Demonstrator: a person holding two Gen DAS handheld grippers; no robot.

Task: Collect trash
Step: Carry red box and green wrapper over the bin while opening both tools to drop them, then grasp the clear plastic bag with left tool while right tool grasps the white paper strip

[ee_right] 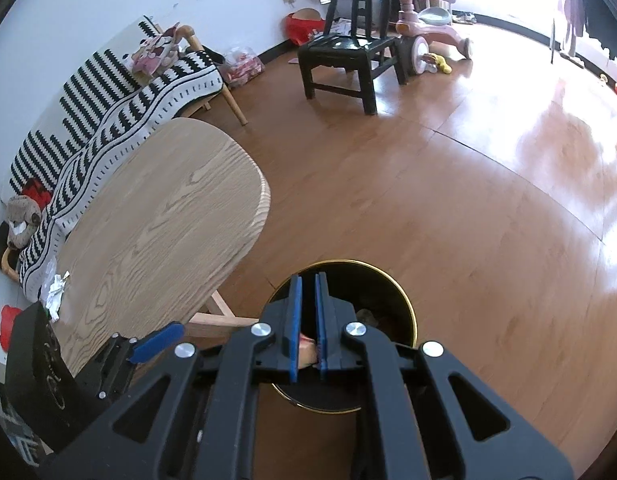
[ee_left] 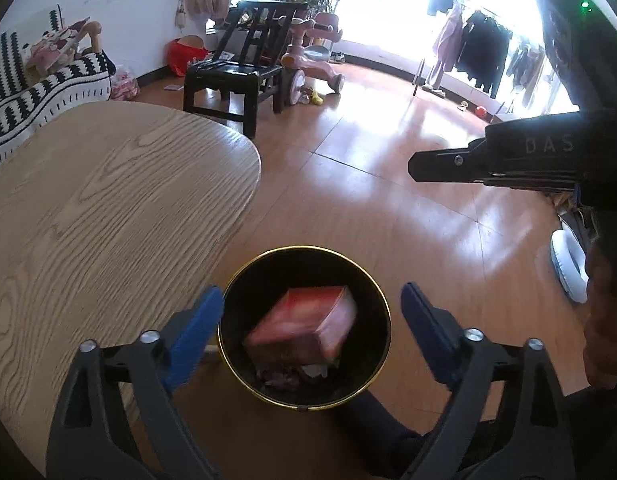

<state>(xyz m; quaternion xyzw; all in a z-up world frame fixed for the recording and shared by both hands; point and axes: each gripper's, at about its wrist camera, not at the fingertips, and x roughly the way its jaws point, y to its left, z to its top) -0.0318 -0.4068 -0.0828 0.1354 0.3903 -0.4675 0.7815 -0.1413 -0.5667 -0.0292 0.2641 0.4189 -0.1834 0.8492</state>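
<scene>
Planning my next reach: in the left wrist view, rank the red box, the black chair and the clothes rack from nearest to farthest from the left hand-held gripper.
1. Red box, inside the black bin, right between the left hand-held gripper fingers.
2. Black chair, across the floor, upper middle.
3. Clothes rack, by the bright window, upper right.

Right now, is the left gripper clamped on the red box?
No. The left gripper stands wide open, and the red box lies apart from its pads inside the black bin.
</scene>
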